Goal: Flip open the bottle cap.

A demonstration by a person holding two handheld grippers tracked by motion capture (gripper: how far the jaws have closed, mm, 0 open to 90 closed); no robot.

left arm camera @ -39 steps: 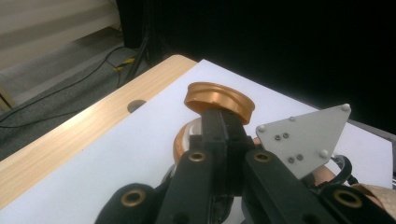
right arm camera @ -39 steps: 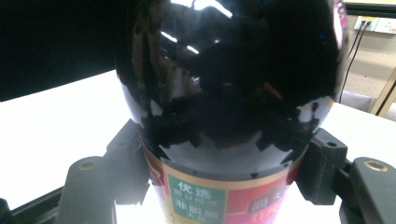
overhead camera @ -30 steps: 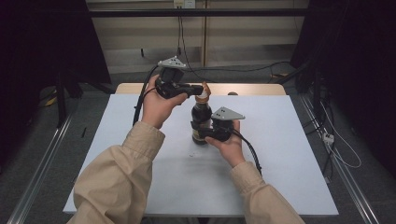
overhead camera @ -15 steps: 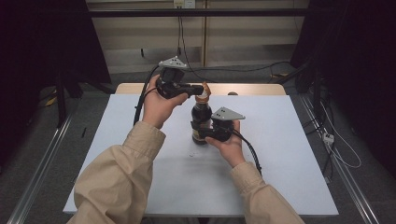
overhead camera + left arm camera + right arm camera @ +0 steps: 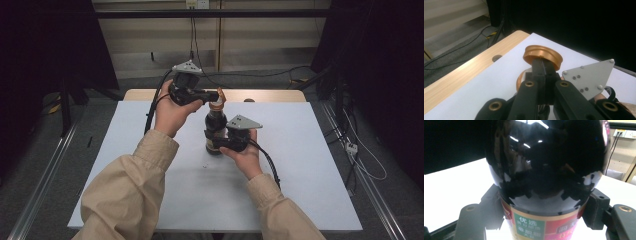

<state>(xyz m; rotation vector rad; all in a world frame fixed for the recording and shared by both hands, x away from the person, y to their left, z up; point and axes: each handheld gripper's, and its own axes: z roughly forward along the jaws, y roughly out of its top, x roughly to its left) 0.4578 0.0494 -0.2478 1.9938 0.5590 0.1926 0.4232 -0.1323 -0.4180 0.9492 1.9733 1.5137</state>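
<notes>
A dark glossy bottle (image 5: 215, 126) with a red and green label stands upright in the middle of the white table (image 5: 300, 165). My right gripper (image 5: 215, 145) is shut on its lower body; in the right gripper view the bottle (image 5: 544, 170) sits between both jaws, with the gripper (image 5: 544, 212) at label height. My left gripper (image 5: 216, 95) reaches in from the left at the top of the bottle and is shut on the rim of the copper-coloured cap (image 5: 220, 96). In the left gripper view the cap (image 5: 544, 53) is tilted, pinched by the gripper (image 5: 543, 65), with the copper neck ring (image 5: 520, 81) below.
A wooden strip (image 5: 270, 95) with a round hole (image 5: 496, 58) runs along the table's far edge. Cables (image 5: 360, 160) lie on the floor to the right and behind. The right gripper's grey plate (image 5: 586, 77) shows close under my left gripper.
</notes>
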